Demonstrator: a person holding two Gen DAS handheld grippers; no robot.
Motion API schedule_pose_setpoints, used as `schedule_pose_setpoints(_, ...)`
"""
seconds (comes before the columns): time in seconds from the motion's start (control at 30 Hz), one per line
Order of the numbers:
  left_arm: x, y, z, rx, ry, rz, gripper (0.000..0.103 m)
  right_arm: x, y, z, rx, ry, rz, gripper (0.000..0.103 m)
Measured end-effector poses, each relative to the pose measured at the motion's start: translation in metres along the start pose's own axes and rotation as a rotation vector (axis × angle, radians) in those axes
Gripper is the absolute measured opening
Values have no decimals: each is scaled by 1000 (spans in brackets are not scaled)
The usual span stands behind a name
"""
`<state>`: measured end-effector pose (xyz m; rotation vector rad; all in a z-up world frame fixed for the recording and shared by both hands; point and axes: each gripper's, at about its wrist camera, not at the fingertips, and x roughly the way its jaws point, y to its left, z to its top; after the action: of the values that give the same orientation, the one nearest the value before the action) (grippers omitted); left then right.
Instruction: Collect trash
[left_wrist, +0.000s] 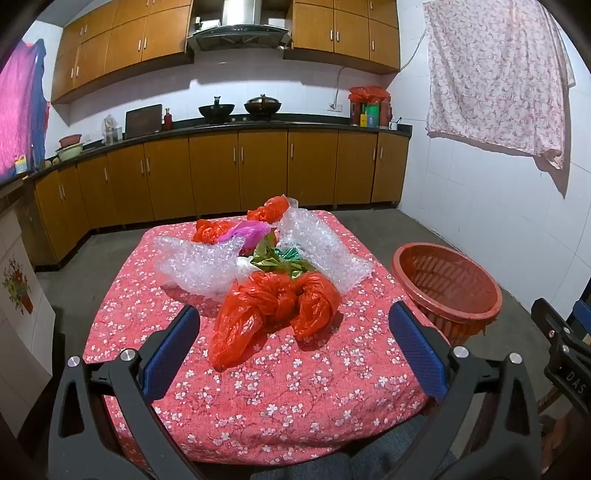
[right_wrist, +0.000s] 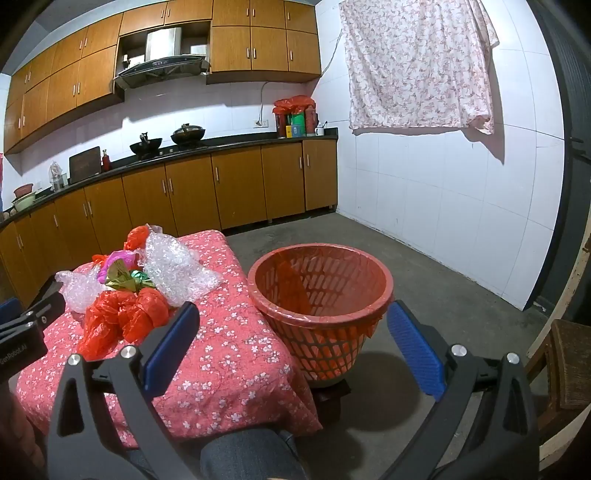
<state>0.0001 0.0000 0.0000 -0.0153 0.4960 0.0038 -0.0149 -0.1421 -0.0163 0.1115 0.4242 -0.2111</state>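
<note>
Nothing collected yet: red basket seen empty, trash pile untouched on counter. Left gripper and right gripper jaws spread, nothing pinched.

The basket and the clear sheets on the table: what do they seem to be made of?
Basket: looks like rigid red plastic with moulded lattice walls and a thin red film liner over its rim. Clear sheets: apparently bubble wrap, translucent, glossy, with a bubbled texture.
</note>
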Motion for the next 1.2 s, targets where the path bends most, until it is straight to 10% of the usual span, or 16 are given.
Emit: schedule_pose_setpoints(1.2, 0, 0, 0, -2, 4, -1, 101, -2, -1, 2, 0, -3, 0, 99)
